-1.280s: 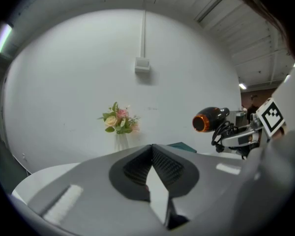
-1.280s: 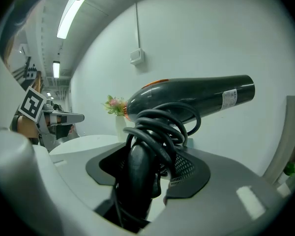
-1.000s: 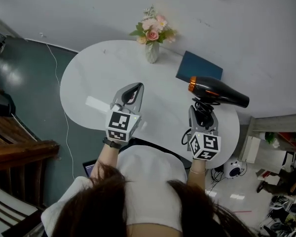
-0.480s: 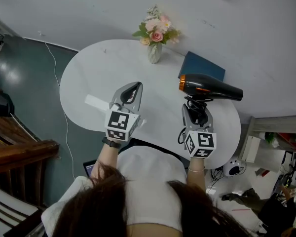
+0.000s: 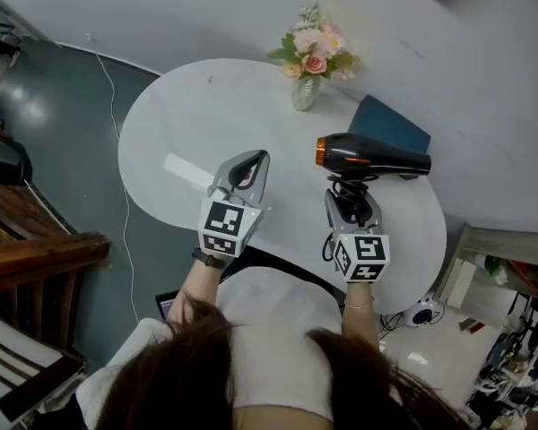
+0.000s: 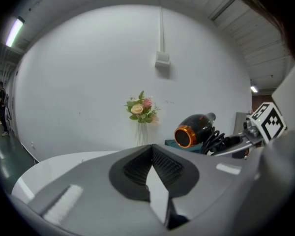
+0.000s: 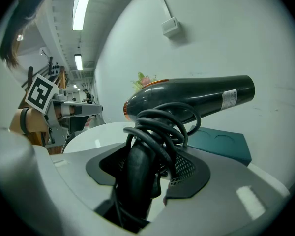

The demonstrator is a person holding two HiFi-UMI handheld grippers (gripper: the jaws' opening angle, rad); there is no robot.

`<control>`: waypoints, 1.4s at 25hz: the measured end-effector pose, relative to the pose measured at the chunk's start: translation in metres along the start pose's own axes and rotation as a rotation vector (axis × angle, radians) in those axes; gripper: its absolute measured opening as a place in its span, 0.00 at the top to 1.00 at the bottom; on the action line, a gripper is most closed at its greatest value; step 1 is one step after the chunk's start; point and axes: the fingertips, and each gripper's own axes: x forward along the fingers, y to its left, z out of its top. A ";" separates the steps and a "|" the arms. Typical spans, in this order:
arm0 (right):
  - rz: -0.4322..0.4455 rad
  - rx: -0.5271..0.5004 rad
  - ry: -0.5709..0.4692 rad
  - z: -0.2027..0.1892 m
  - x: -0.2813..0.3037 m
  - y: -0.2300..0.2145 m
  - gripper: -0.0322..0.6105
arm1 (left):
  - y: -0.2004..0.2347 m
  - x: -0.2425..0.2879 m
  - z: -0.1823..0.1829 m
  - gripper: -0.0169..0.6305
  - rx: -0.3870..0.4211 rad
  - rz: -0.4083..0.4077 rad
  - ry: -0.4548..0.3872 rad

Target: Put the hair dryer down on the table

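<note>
A black hair dryer with an orange ring at its rear hangs above the right part of the white oval table, barrel level and pointing right. My right gripper is shut on its handle, with the coiled black cord bunched around the grip. In the right gripper view the handle stands between the pads and the dryer body lies crosswise above them. My left gripper hovers over the table's front middle, shut with nothing in it; its pads meet in the left gripper view, where the dryer shows at the right.
A glass vase of pink flowers stands at the table's far edge. A teal box lies at the back right, just behind the dryer. A white strip lies left of my left gripper. Dark floor and a cable lie to the left.
My right gripper has carried the hair dryer leftward over the table, and its barrel has levelled out. The left gripper has kept its place.
</note>
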 end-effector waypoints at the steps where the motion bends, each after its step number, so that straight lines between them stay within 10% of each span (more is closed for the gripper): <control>1: 0.015 0.001 0.012 -0.003 0.005 0.003 0.59 | 0.002 -0.001 -0.002 0.88 -0.004 0.005 0.003; 17: 0.192 0.006 0.208 -0.070 0.080 0.055 0.59 | 0.025 -0.012 -0.050 0.88 -0.071 0.070 0.086; 35: 0.186 0.084 0.287 -0.109 0.099 0.047 0.59 | 0.014 -0.001 -0.065 0.88 -0.097 0.039 0.110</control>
